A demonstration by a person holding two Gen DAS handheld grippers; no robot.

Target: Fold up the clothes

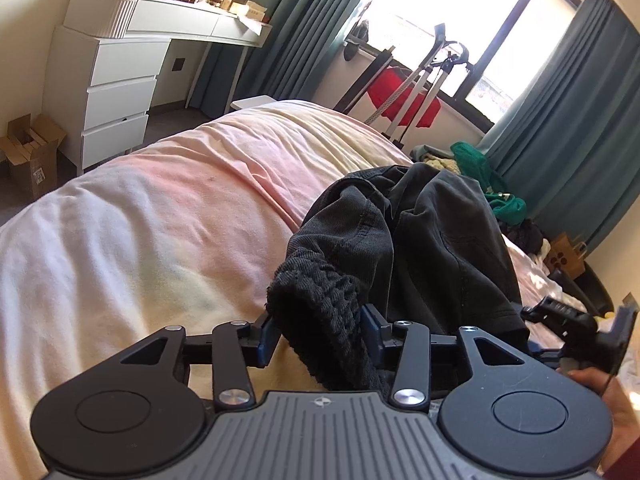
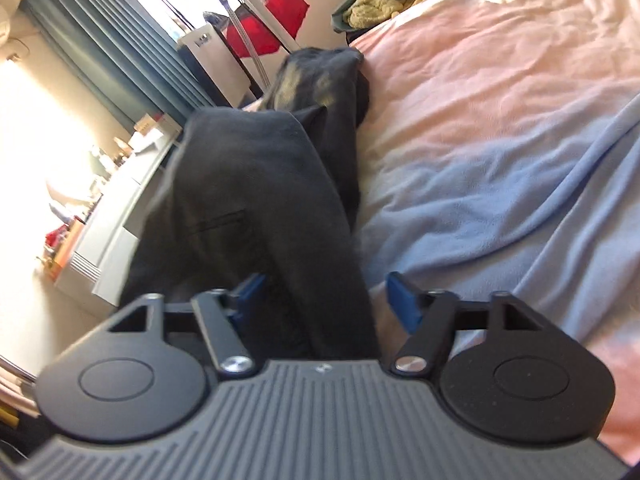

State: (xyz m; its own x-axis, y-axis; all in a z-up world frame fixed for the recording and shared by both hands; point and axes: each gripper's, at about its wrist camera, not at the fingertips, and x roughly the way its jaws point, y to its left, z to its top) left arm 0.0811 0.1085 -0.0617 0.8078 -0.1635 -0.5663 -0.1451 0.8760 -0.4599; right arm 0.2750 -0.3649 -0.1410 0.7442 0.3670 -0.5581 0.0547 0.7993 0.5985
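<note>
Left gripper point(image 1: 320, 330): its 2 blue fingers point(image 1: 267, 334) stand apart, with the ribbed black waistband point(image 1: 316, 300) of the dark trousers point(image 1: 432, 232) between them. The band fills most of the gap. It looks to touch the right finger; I cannot tell if the left finger presses on it. The band droops below the fingers toward the gripper body. No firm clamp visible.

Right gripper point(image 2: 326, 300): the fingers point(image 2: 404, 300) stand apart, wider gap. A fold of the same trousers point(image 2: 248, 200) runs down between them, close against the left finger. The right finger is clear of the cloth, with bed showing in the gap beside it. This view is motion-blurred, so contact at the left finger is uncertain.

The trousers lie bunched in a heap on the bed point(image 1: 160, 208), rising ahead of both grippers. A slit pocket shows on the near panel in the right wrist view.

Bedding: pink and cream cover, plus a pale blue blanket point(image 2: 500, 208) to the right of the trousers in the right wrist view.

In the left wrist view, the other gripper point(image 1: 576, 328) and a hand point(image 1: 616, 412) sit at the right edge, just beside the trousers.

Further out: white drawers point(image 1: 116, 92) with a cluttered top, teal curtains point(image 1: 580, 120), a bright window, green clothes point(image 1: 480, 168) at the far side of the bed, something red point(image 1: 400, 100) near the window.
</note>
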